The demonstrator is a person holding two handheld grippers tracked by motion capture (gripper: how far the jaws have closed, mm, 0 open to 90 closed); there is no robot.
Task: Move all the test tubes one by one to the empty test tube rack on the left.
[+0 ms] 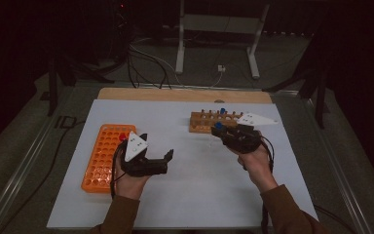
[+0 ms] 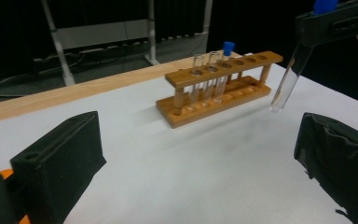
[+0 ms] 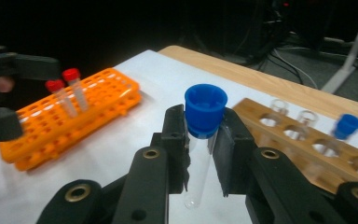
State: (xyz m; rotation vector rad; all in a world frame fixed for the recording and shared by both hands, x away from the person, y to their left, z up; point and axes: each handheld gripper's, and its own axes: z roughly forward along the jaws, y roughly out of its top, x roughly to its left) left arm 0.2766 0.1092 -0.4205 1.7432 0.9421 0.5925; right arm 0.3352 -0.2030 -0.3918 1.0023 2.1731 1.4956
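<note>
My right gripper (image 1: 220, 131) is shut on a clear test tube with a blue cap (image 3: 206, 109), gripped just under the cap. The tube (image 2: 291, 77) hangs slightly tilted above the white mat, in front of the wooden rack (image 1: 204, 121). That rack (image 2: 219, 100) holds two uncapped tubes and one blue-capped tube (image 2: 227, 49). My left gripper (image 1: 157, 147) hovers beside the orange rack (image 1: 102, 156), its jaws wide apart with nothing between them. Two red-capped tubes (image 3: 70, 77) stand in the orange rack (image 3: 51, 126).
A white mat (image 1: 190, 195) covers the table, with a wooden strip (image 1: 175, 94) along its far edge. Beyond it are a metal stand (image 1: 214, 29) and cables on the dark floor. Several holes of the wooden rack stand vacant at its right end.
</note>
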